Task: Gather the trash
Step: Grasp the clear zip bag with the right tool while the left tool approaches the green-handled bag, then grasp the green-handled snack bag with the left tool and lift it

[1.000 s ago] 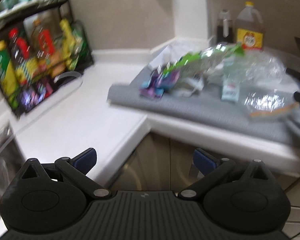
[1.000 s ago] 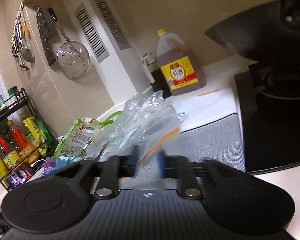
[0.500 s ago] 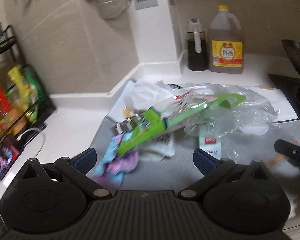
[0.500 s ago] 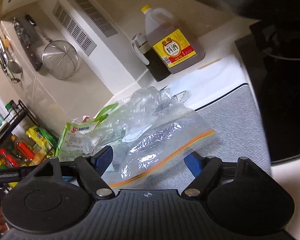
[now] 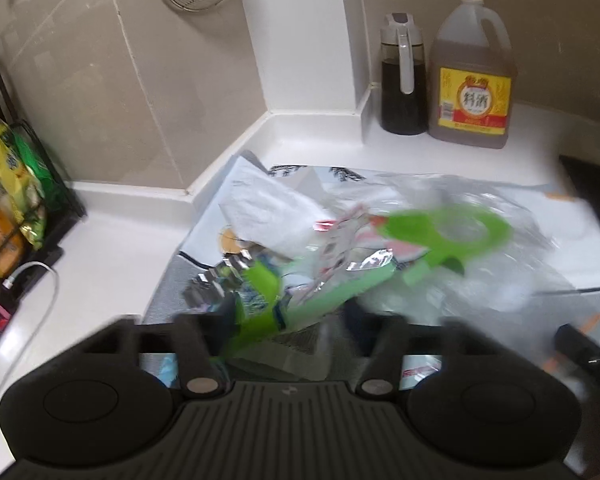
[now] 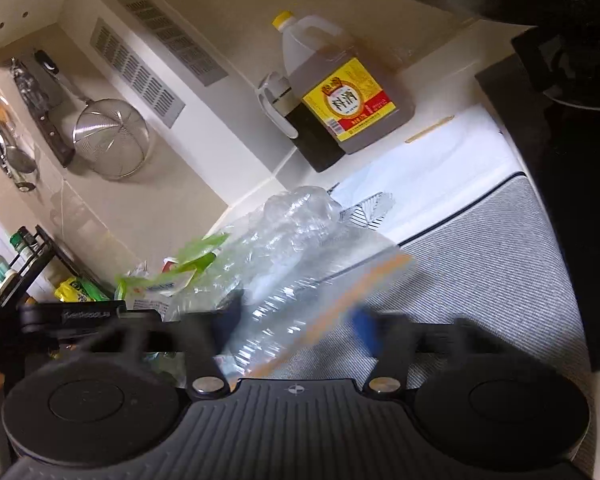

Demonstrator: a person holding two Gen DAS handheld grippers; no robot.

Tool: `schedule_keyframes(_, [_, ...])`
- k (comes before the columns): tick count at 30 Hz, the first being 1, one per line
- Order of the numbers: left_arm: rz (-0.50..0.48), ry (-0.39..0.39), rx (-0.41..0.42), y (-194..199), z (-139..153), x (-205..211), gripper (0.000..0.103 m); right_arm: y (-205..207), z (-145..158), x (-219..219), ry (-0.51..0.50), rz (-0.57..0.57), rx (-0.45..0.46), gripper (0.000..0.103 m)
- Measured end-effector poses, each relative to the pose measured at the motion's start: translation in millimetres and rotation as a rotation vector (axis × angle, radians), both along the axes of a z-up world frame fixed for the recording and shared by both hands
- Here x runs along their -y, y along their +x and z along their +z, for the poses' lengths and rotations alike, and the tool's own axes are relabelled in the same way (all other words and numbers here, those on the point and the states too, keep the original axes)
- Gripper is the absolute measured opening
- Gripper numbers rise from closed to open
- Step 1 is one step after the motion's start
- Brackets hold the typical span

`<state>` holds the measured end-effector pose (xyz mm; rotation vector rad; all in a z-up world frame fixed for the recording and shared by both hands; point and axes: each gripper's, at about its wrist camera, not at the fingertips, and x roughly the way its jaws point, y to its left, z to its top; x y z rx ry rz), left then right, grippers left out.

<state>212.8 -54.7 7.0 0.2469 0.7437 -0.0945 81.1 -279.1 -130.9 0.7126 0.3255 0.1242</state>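
Observation:
A heap of trash lies on a grey mat (image 5: 168, 300): a green snack wrapper (image 5: 440, 236), crumpled white paper (image 5: 268, 208) and a clear zip bag (image 6: 300, 264) with an orange strip. My left gripper (image 5: 294, 320) hangs low over the heap. Its jaws are closing, blurred, with the wrapper's lower end between them and a gap still showing. My right gripper (image 6: 296, 324) is tilted, and its jaws are closing with the clear bag's corner between them, the pads still apart. One right fingertip (image 5: 584, 354) shows at the left wrist view's right edge.
A cooking wine jug (image 5: 474, 76) and a dark sauce bottle (image 5: 404, 80) stand in the back corner. A black stove (image 6: 580, 200) borders the mat on the right. A rack of snack packets (image 5: 8, 200) and a white cable (image 5: 40, 280) sit left. A strainer (image 6: 112, 140) hangs on the wall.
My left gripper swept in from the counter's edge to just over the heap, and its jaws narrowed around the green wrapper. My right gripper rolled, opened wide, then began narrowing on the clear bag.

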Motion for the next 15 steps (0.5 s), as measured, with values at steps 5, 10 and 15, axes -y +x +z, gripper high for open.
schedule_keyframes(5, [0.002,-0.061,0.079,-11,25,-7,0.014,-14,14,1,-0.095,-0.065,0.104,0.003])
schedule_keyframes(10, [-0.001,-0.147,0.17,-31,60,-19,0.007,-39,47,-8,-0.351,-0.227,0.3,0.002])
schedule_keyframes(15, [-0.015,-0.201,0.252,-56,89,-31,0.007,-57,70,-15,-0.52,-0.329,0.427,0.002])
